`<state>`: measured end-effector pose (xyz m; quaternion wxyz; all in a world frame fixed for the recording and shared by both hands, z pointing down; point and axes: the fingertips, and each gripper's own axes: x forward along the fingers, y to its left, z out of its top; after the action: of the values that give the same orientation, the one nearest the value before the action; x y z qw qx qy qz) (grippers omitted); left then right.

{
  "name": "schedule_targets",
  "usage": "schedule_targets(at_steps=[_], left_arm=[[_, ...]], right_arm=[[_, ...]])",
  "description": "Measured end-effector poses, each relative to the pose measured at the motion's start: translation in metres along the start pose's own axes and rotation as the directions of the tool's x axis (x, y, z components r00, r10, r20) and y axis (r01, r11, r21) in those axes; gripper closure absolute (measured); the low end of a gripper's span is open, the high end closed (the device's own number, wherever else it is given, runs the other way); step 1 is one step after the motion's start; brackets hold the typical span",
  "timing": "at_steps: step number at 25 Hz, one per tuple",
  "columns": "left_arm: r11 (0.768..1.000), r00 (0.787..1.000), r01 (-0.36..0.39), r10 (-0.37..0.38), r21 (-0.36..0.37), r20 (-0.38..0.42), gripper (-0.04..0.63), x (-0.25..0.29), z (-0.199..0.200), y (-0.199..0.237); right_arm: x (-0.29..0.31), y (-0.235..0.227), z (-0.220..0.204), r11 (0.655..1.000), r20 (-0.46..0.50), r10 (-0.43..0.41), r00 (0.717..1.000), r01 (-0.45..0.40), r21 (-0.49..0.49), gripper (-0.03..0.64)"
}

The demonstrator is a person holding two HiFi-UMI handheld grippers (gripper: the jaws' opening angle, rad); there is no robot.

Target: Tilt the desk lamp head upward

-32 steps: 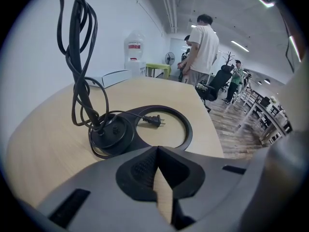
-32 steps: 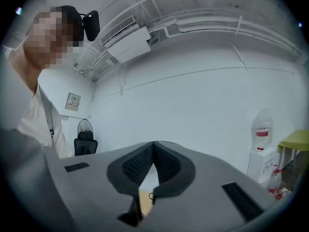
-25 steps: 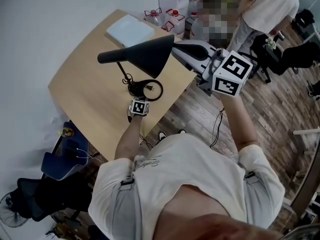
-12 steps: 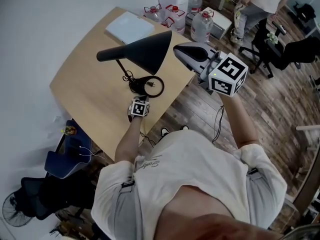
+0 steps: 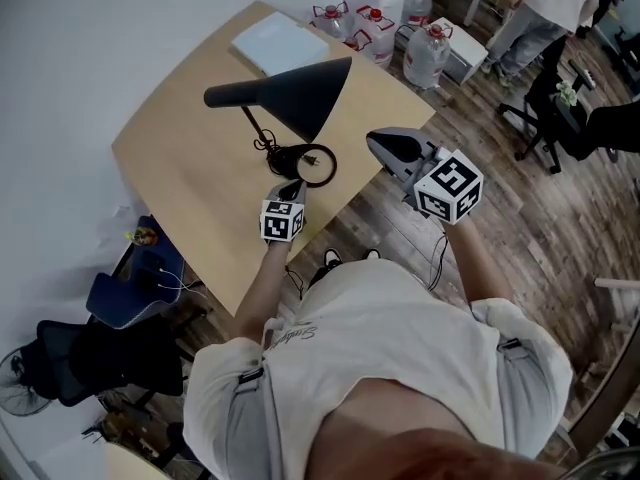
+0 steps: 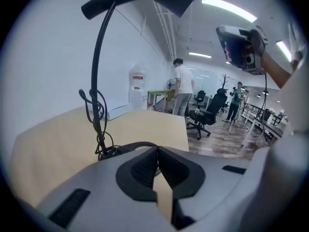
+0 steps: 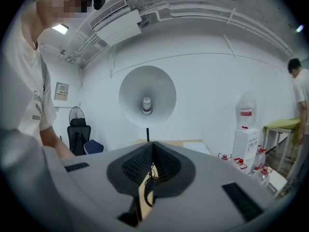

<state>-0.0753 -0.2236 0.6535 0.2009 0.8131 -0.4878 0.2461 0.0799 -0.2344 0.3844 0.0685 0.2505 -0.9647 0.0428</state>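
Pre-tilt: desk lamp head (image 5: 295, 93) untouched.
Head view: it is hanging over the worktop (image 5: 180, 168); left tool (image 5: 292, 184) is hovering near the base (image 5: 312, 165), right tool (image 5: 372, 138) apart at right. Left, then right gripper view: jaws are pressing together, empty. Risk: a closed-jaw push slipping, toppling the lamp.

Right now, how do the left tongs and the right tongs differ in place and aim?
The left tongs are low, beside the lamp base; the right tongs are held high, level with the lamp head. The left tongs face the stem; the right tongs face into the lamp head. Both are shut and empty.
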Motion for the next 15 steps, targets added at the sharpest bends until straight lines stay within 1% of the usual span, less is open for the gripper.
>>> schedule_targets(at_steps=[4,8,12,15], left_arm=[[0.999,0.995,-0.017,0.020,-0.029,0.098,0.580,-0.028,0.033,-0.018],[0.997,0.983,-0.048,0.058,-0.058,0.177,0.580,-0.052,0.060,-0.027],[0.991,0.967,-0.083,0.105,-0.103,0.231,0.580,-0.078,0.072,-0.028],[0.988,0.958,-0.107,0.133,-0.114,0.253,0.580,-0.095,0.073,-0.025]], right_arm=[[-0.004,0.004,-0.007,1.000,0.011,0.009,1.000,-0.009,-0.026,0.623],[-0.005,0.006,-0.010,0.999,0.050,0.029,0.998,-0.028,-0.022,0.623],[0.000,0.008,-0.012,0.997,0.093,0.069,0.993,-0.071,0.018,0.623],[0.005,0.009,-0.016,0.999,0.108,0.048,0.993,-0.050,0.020,0.623]])
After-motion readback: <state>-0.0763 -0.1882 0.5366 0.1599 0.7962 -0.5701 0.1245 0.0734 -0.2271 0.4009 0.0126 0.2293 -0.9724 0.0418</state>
